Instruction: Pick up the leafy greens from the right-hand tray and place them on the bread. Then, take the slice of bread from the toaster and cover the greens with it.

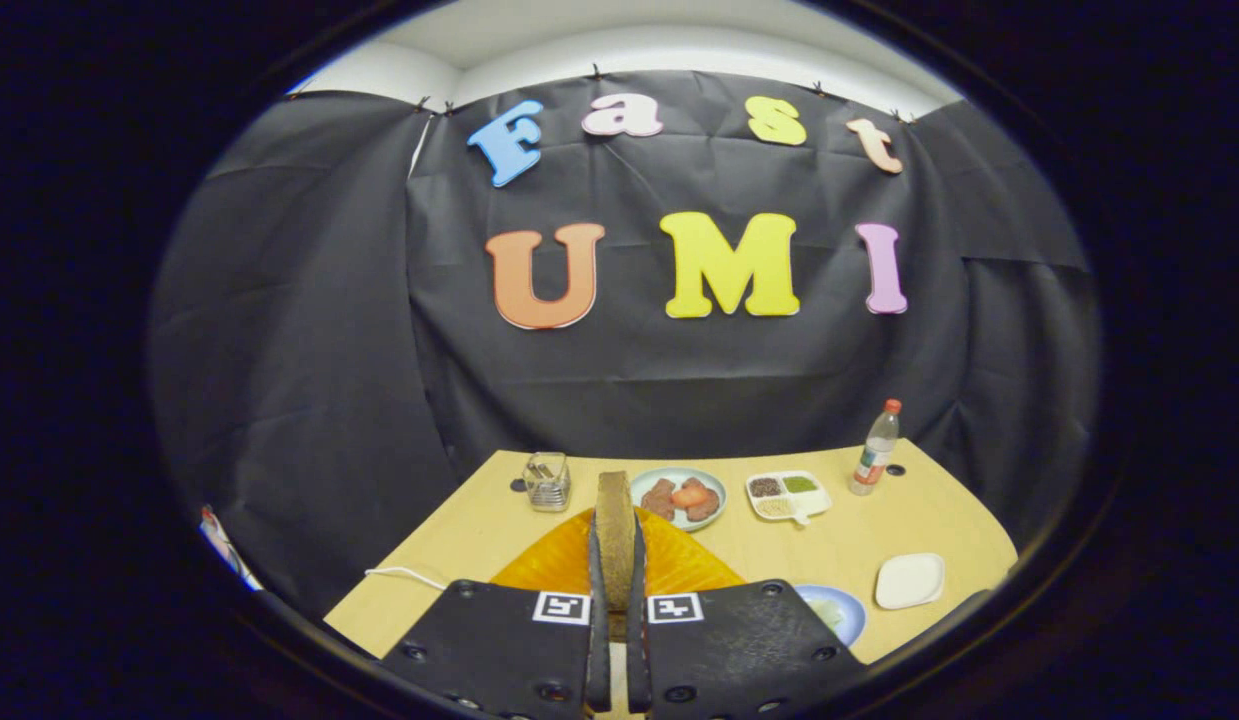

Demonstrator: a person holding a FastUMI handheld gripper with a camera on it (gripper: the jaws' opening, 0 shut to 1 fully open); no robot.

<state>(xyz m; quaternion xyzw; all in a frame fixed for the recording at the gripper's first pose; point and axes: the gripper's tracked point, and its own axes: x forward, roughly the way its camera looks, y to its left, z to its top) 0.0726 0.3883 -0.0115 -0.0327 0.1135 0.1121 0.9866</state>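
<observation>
My gripper [616,560] is shut on a slice of bread [614,505]. The slice stands upright and edge-on between the two fingers, and its brown crust rises above the fingertips. Directly beneath the slice and fingers lies an orange ribbed object [679,565]; I cannot tell for certain whether it is the toaster. To the right of the fingers a blue plate [851,612] holds something pale green, half hidden behind the gripper body. Further right sits a small white tray [910,580] with nothing on it.
Beyond the fingers on the wooden table [459,540] stand a grey plate with meat pieces [714,482], a white compartment tray [788,495], a clear bottle [876,448] and a glass holder [547,481]. A white cable [404,573] lies at the left.
</observation>
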